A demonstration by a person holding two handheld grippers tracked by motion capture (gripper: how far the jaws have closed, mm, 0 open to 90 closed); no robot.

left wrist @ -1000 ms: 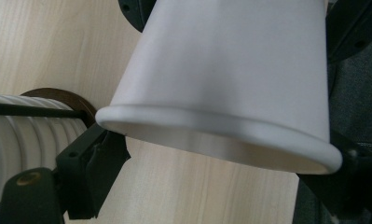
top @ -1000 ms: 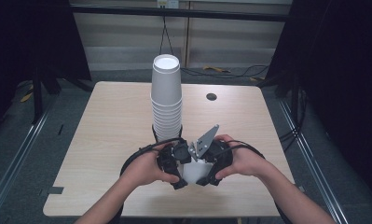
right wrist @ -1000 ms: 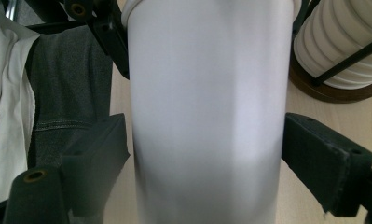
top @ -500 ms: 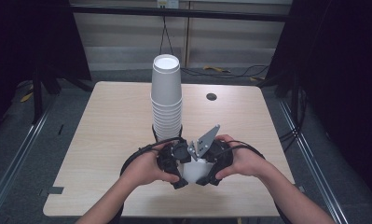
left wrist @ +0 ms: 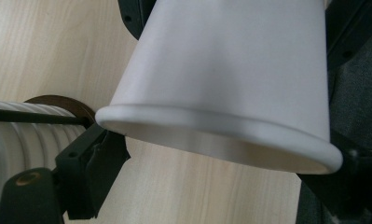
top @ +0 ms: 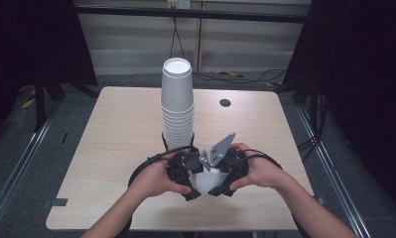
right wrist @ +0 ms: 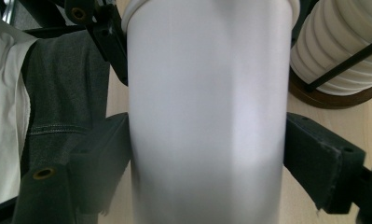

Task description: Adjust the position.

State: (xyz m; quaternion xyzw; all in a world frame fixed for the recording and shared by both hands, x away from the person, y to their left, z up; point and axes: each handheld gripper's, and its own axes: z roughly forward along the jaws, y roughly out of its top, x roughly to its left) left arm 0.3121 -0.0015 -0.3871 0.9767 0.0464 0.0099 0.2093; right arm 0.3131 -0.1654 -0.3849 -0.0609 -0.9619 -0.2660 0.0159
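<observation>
My left claw (top: 189, 174) and right claw (top: 224, 173) face each other, jaws closed inward, forearms angled in, hands wrapped around both grips.

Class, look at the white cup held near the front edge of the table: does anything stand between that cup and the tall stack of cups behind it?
Nothing visible does. The white cup sits between the left claw and the right claw, and the stack of cups rises just behind them.
</observation>
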